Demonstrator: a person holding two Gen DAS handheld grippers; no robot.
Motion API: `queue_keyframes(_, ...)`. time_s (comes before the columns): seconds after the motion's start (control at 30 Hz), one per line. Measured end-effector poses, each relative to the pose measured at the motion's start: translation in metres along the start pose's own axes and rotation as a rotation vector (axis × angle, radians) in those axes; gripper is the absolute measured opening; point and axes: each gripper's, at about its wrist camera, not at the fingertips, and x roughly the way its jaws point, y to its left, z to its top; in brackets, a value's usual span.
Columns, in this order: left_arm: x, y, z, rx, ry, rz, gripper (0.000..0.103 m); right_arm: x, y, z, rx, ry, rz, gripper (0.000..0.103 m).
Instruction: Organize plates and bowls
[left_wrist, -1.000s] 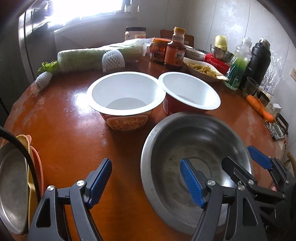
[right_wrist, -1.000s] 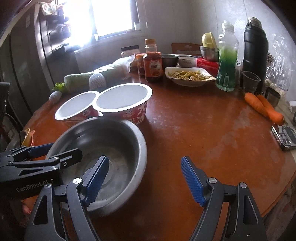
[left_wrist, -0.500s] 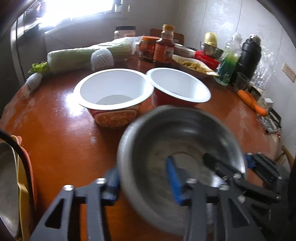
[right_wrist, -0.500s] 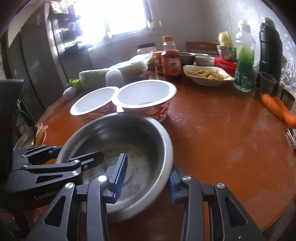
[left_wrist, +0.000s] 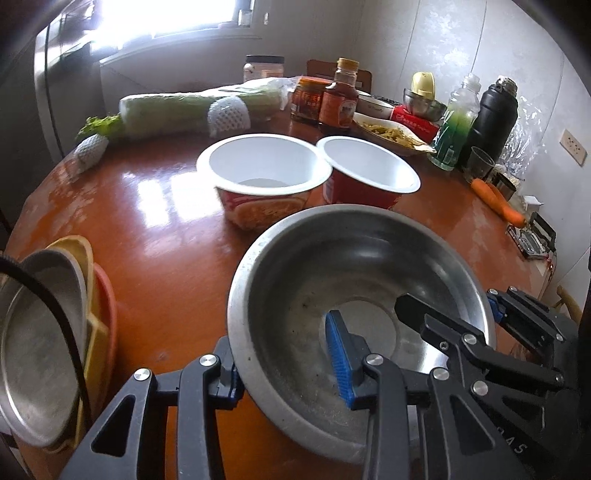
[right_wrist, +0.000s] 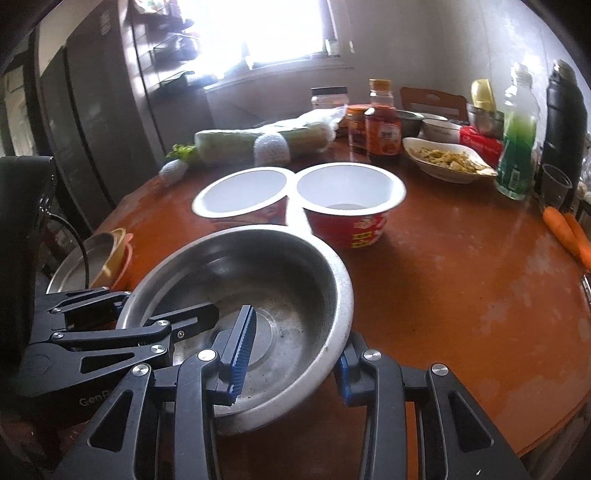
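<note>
Orange table (left_wrist: 155, 221): steel bowl (left_wrist: 354, 280) rim pinched between both grippers' jaws, opposite sides

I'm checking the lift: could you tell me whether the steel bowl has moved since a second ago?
Yes. The steel bowl now overlaps the paper bowls behind it.
</note>
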Motion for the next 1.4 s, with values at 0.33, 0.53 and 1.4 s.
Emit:
queue_keyframes(0.33,-0.015,0.022,-0.013,-0.026,-0.015,0.013,0.039,0.001,0.031,-0.003,-0.056,0.03,0.015,0.041)
queue_keyframes(0.53,-0.011,0.023,-0.011,-0.016,-0.014,0.008,0.039,0.009,0.032,-0.003,-0.057,0.055,0.013,0.041)
queue_keyframes(1.4,-0.007,0.012,-0.012,0.013,-0.016,0.022,0.054,0.007,0.006,-0.008,0.034,0.073,-0.008,0.053)
